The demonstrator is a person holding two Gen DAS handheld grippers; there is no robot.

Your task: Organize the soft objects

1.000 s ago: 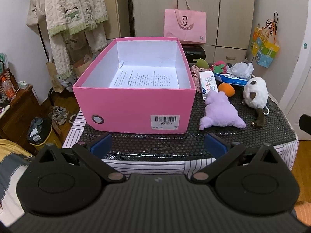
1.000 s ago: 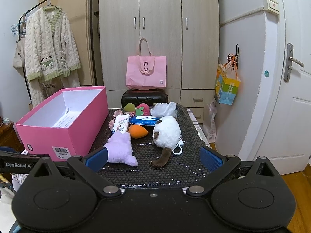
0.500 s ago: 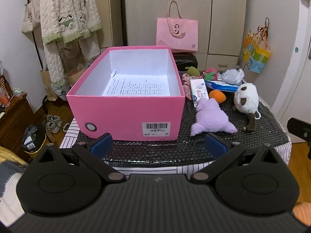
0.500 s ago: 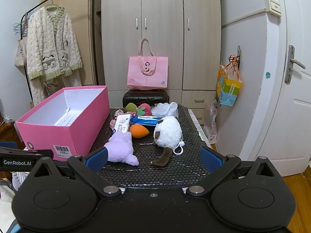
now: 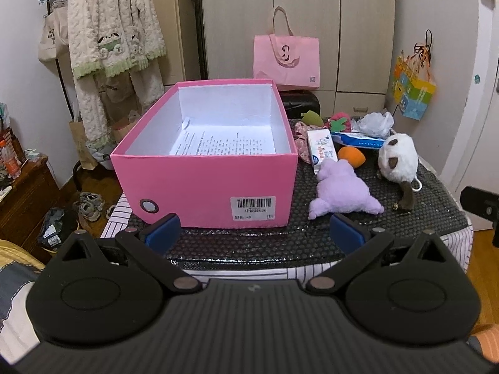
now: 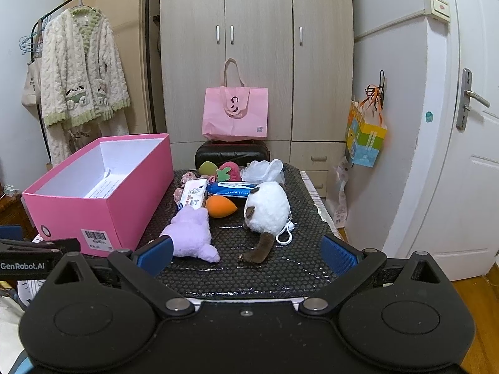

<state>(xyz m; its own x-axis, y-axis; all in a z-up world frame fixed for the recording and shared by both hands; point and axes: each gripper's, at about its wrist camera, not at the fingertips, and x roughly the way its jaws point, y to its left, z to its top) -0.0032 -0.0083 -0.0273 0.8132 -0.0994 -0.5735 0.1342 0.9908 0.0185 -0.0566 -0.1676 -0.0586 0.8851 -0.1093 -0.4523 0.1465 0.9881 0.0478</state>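
Observation:
An open pink box [image 5: 202, 184] [image 6: 103, 215] with a printed sheet inside stands on the left of the black mat. To its right lie a purple plush [image 5: 343, 190] [image 6: 191, 233], a white plush with a brown tail [image 5: 397, 159] [image 6: 266, 208], an orange sponge [image 5: 351, 156] [image 6: 220, 206], tissue packs [image 5: 321, 151], a green sponge [image 6: 208, 168] and a red strawberry toy [image 6: 229, 171]. My left gripper [image 5: 254, 233] is open before the box's front wall. Short of the plushes, my right gripper [image 6: 246, 255] is open and holds nothing.
A black bubble mat [image 6: 280, 274] covers the small striped table. Behind it are a black case [image 6: 232, 154], a pink tote bag [image 6: 235, 115] and a wardrobe. A coat rack with a fluffy robe [image 5: 115, 31] stands left, a white door [image 6: 474, 155] right.
The left gripper has pulled back and risen, so the box and toys look smaller and farther. The right gripper has barely moved. Nothing on the table has shifted.

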